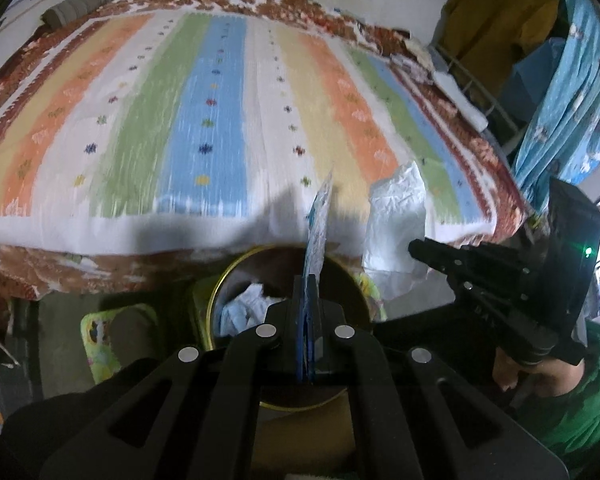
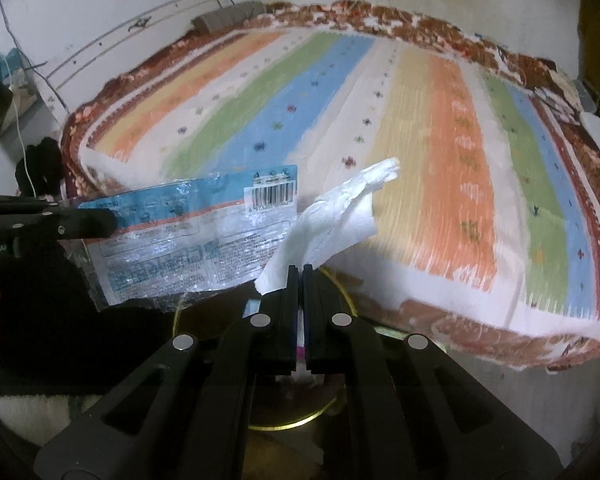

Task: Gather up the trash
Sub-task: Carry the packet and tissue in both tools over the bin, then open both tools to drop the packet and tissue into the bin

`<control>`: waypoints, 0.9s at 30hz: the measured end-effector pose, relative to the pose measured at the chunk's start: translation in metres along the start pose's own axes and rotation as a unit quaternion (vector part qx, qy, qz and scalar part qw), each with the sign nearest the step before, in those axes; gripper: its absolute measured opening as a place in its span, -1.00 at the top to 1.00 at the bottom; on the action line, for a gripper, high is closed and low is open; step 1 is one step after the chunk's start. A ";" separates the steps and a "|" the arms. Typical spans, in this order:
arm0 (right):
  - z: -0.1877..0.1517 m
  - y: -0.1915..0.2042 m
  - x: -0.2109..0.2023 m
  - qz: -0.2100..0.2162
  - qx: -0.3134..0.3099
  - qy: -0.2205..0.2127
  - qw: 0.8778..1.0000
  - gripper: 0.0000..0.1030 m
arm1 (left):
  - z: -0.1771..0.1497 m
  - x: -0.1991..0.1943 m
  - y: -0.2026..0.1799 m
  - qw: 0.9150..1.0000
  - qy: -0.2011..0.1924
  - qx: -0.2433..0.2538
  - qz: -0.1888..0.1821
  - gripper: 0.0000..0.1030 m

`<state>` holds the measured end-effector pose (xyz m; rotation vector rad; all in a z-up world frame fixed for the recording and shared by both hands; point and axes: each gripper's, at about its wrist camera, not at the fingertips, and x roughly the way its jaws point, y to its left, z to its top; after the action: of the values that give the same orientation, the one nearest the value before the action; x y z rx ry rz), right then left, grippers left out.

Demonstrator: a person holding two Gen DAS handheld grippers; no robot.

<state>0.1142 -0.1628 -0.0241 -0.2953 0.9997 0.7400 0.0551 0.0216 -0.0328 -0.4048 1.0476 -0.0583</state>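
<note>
My left gripper (image 1: 310, 280) is shut on a blue and clear plastic wrapper (image 1: 318, 224), seen edge-on, held over a round bin with a gold rim (image 1: 220, 284). The bin holds crumpled white tissue (image 1: 240, 312). The wrapper's printed face with a barcode shows in the right wrist view (image 2: 188, 236), with the left gripper (image 2: 112, 218) at its left end. My right gripper (image 2: 301, 270) is shut on a white tissue (image 2: 336, 216) above the same bin (image 2: 284, 426). It also shows in the left wrist view (image 1: 414, 248), holding the tissue (image 1: 398, 224).
A bed with a striped blanket (image 1: 204, 112) fills the space behind the bin. A green patterned stool (image 1: 100, 336) stands left of the bin. Clothes (image 1: 560, 100) hang on a rack at the right. A white wall (image 2: 100, 8) lies beyond the bed.
</note>
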 end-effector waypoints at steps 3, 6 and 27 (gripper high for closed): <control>-0.007 0.003 0.009 0.005 0.000 0.029 1.000 0.97 | -0.003 0.008 0.000 1.000 0.028 0.006 0.008 1.00; -0.010 0.006 0.015 0.009 -0.002 0.048 0.999 0.97 | -0.008 0.015 -0.003 0.998 0.051 0.014 0.023 1.00; -0.014 0.005 0.025 0.029 0.018 0.079 0.996 0.11 | -0.004 0.023 -0.001 0.997 0.048 -0.002 0.055 0.19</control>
<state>0.1099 -0.1562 -0.0519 -0.2978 1.1746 0.7592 0.0631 0.0143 -0.0537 -0.3498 1.1643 0.0228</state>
